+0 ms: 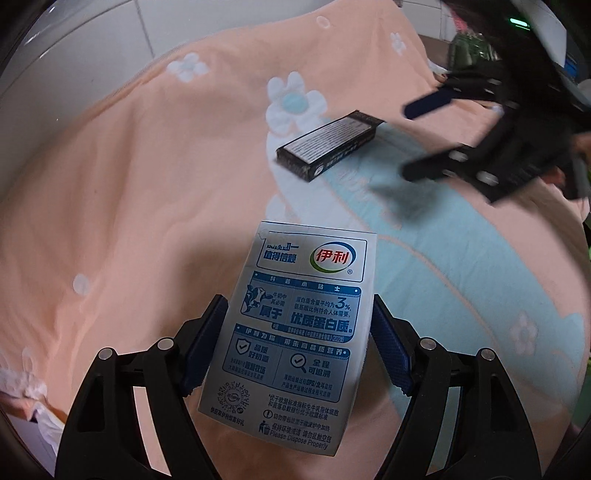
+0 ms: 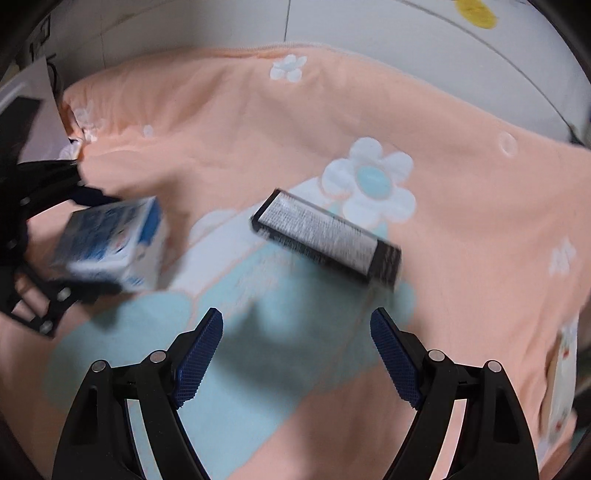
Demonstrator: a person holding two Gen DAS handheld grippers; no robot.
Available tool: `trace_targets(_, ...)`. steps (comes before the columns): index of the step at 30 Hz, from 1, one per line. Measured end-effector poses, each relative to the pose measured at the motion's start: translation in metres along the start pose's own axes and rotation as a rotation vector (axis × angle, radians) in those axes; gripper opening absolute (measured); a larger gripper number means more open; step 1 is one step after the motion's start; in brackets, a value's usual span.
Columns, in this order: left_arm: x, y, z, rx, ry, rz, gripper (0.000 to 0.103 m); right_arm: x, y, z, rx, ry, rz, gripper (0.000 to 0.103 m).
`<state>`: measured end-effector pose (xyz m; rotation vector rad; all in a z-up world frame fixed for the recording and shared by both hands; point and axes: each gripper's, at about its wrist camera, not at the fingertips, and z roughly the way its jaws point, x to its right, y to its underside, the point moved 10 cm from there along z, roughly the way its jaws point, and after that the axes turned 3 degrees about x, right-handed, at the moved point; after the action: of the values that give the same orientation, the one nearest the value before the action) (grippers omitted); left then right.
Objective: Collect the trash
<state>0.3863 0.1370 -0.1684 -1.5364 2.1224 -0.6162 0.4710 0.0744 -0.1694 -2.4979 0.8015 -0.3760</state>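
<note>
A blue-and-white milk carton (image 1: 303, 332) stands between the pads of my left gripper (image 1: 297, 306), which is shut on its two sides. In the right wrist view the carton (image 2: 114, 243) hangs just above the blanket, with the left gripper's black fingers (image 2: 88, 291) around it. A long black box (image 1: 330, 144) with a white printed label lies flat on the blanket beyond the carton. My right gripper (image 2: 297, 321) is open and empty, and hovers just short of the black box (image 2: 325, 236). From the left wrist the right gripper (image 1: 408, 140) shows to the right of the box.
A peach blanket (image 1: 129, 184) with white flowers and a pale blue patch covers the whole surface. A white tiled wall (image 2: 369, 26) rises behind it. Crumpled white cloth (image 1: 37, 406) lies at the blanket's lower left edge. Dark clutter (image 1: 472, 48) sits at the far right.
</note>
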Motion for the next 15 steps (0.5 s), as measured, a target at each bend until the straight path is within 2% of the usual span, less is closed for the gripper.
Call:
trace_targets(8,-0.002,0.000,0.002,0.003,0.008,0.000,0.075,0.006,-0.038,0.062,-0.024,-0.033,-0.071,0.079)
trace_targets(15,0.003,0.000,0.001,-0.003,0.002,0.011,0.075,0.000,-0.053,0.086,-0.025,-0.052,-0.121,0.084)
